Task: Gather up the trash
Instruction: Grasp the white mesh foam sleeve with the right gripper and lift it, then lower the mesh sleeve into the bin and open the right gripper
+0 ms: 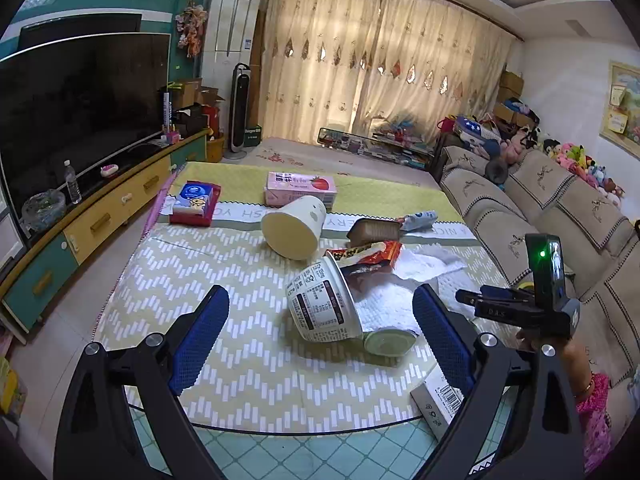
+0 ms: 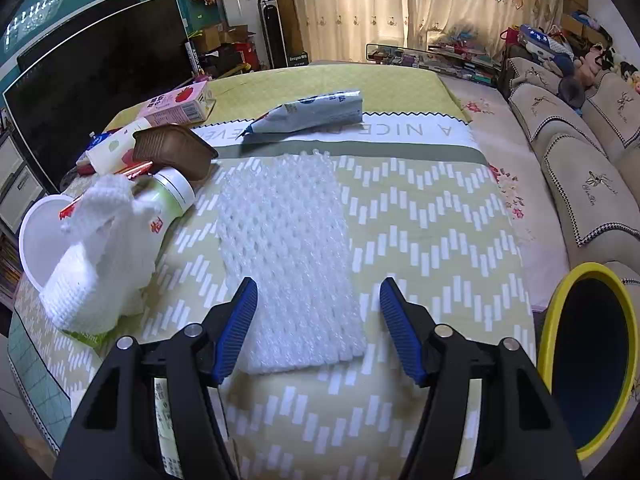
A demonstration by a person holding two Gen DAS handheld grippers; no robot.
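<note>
Trash lies on a table with a yellow-green zigzag cloth [image 1: 240, 264]. In the left wrist view my left gripper [image 1: 320, 328] is open, and a tipped white printed cup [image 1: 324, 304] lies just ahead between its fingers. Behind the cup lie a cream paper cup [image 1: 294, 226], a red wrapper [image 1: 368, 256], a brown tray [image 1: 374, 230] and white foam netting [image 1: 400, 300]. In the right wrist view my right gripper [image 2: 318, 320] is open and low over a flat white foam net sheet [image 2: 288, 248]. A yellow-rimmed bin [image 2: 592, 360] stands at the right.
A pink carton [image 1: 300, 188] and a red-blue box [image 1: 196, 202] lie at the far side. A silver-blue pouch [image 2: 308, 116] lies beyond the sheet. A small white box [image 1: 438, 398] sits at the near edge. A TV stand [image 1: 100, 216] runs along the left, a sofa [image 1: 560, 208] along the right.
</note>
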